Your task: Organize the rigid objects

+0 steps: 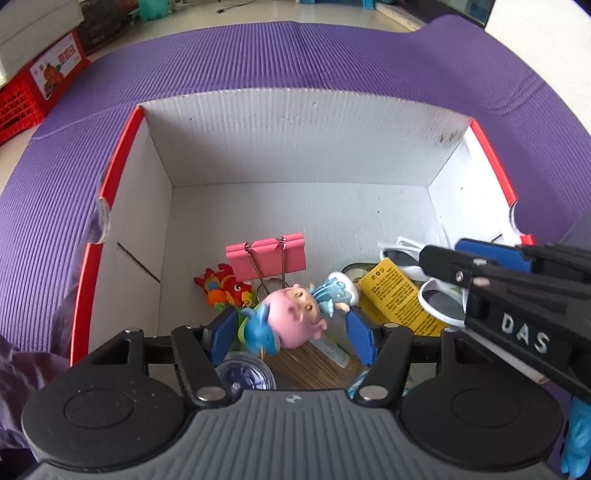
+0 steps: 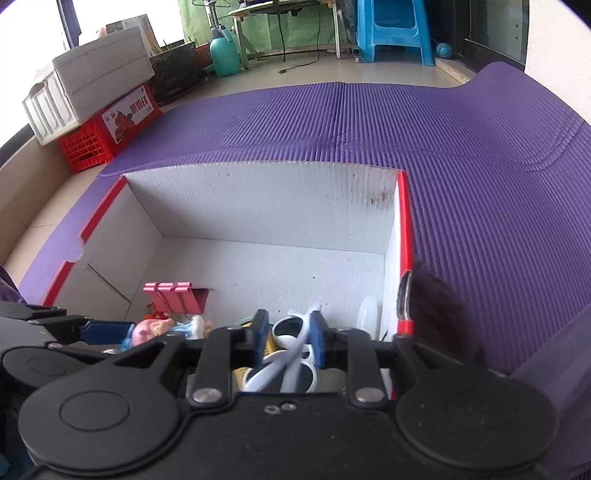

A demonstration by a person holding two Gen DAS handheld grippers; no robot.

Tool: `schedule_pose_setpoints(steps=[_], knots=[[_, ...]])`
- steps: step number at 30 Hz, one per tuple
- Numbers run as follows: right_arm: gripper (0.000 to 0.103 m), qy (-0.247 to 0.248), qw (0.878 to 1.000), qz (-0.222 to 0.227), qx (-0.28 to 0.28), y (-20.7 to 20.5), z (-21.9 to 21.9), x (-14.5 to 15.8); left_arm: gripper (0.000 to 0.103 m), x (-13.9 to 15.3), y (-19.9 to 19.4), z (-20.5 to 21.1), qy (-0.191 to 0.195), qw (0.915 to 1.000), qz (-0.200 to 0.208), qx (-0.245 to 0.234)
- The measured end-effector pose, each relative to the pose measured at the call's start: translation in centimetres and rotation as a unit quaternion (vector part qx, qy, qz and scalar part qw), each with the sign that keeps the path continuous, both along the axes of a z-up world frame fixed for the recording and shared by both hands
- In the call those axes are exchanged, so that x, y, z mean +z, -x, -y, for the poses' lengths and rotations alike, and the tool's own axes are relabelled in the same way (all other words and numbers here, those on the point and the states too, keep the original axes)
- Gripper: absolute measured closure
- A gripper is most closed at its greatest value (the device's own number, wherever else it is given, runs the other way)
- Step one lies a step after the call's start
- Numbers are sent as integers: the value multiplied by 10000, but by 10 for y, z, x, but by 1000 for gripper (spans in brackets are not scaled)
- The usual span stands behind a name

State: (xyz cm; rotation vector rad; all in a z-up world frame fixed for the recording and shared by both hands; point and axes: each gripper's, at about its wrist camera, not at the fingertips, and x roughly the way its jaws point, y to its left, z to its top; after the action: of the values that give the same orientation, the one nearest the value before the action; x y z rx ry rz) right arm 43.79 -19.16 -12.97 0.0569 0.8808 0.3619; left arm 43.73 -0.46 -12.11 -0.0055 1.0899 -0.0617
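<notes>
A white cardboard box (image 1: 295,147) with red rims sits on a purple mat. My left gripper (image 1: 291,334) is low inside it, its blue pads spread either side of a pink and blue toy figure (image 1: 291,317), apart from it. My right gripper (image 2: 288,338) is over the box's right side with its pads close on white sunglasses (image 2: 295,354). The sunglasses also show in the left wrist view (image 1: 439,299), beside the right gripper's black body. A pink binder clip (image 1: 266,254), a red and orange toy (image 1: 221,288) and a yellow packet (image 1: 399,299) lie in the box.
The purple ribbed mat (image 2: 443,147) surrounds the box. A round clear item (image 1: 245,376) and a wooden piece (image 1: 314,373) lie under the left gripper. Beyond the mat stand a red crate (image 2: 92,144), a white crate, a green bottle and a blue stool (image 2: 391,29).
</notes>
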Motion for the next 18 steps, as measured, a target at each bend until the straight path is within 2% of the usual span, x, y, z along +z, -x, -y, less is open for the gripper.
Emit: schedule_pose_setpoints(steps=[2, 8, 13, 18], knots=[[67, -64, 10000, 2, -19, 3, 3, 4, 34, 4, 4, -2, 8, 10000, 53, 36], [59, -195, 9997, 118, 1, 17, 11, 24, 33, 25, 22, -5, 22, 9997, 227, 118], [55, -287, 9993, 250, 35, 36, 16, 44, 33, 47, 44, -11, 125, 9990, 399, 178], [51, -389, 9984, 409, 75, 62, 21, 64, 33, 79, 78, -10, 112, 9964, 784, 315]])
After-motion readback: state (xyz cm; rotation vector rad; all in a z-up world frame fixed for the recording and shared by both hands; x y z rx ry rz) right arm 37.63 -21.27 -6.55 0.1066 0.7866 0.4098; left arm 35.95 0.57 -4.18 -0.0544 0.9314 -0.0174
